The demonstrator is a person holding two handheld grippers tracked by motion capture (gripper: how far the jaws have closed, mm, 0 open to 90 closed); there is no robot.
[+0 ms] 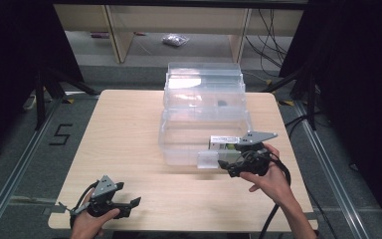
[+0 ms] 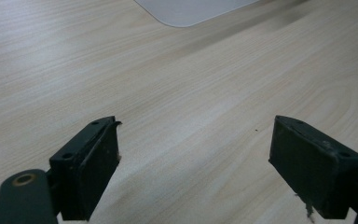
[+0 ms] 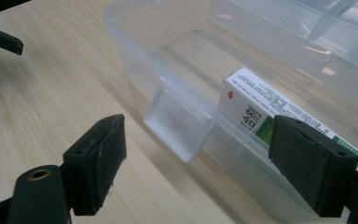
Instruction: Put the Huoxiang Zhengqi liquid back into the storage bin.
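The clear plastic box point(image 1: 204, 139) stands on the wooden table point(image 1: 124, 144), open, with its lid point(image 1: 204, 82) raised behind it on the far side. The long axis of the box runs across the table, from the person's left to right. Its front wall faces the person, and a clear latch tab point(image 1: 208, 160) hangs from the middle of that wall, pointing down towards the table top.

Inside the box, against the front wall and to the right of the latch tab, lies a white carton point(image 3: 256, 109) with printed text and a green patch. The carton lies flat with its long axis parallel to the front wall.

The right gripper point(image 1: 225, 165) sits just in front of the box, beside the latch tab, and points left along the front wall. In the right gripper view its jaws stand wide apart and hold nothing; the latch tab lies between them and farther off.

The left gripper point(image 1: 134, 202) rests well away from the box, near the front-left part of the table, pointing right. In the left gripper view its jaws are spread wide over bare wood, with nothing between them.
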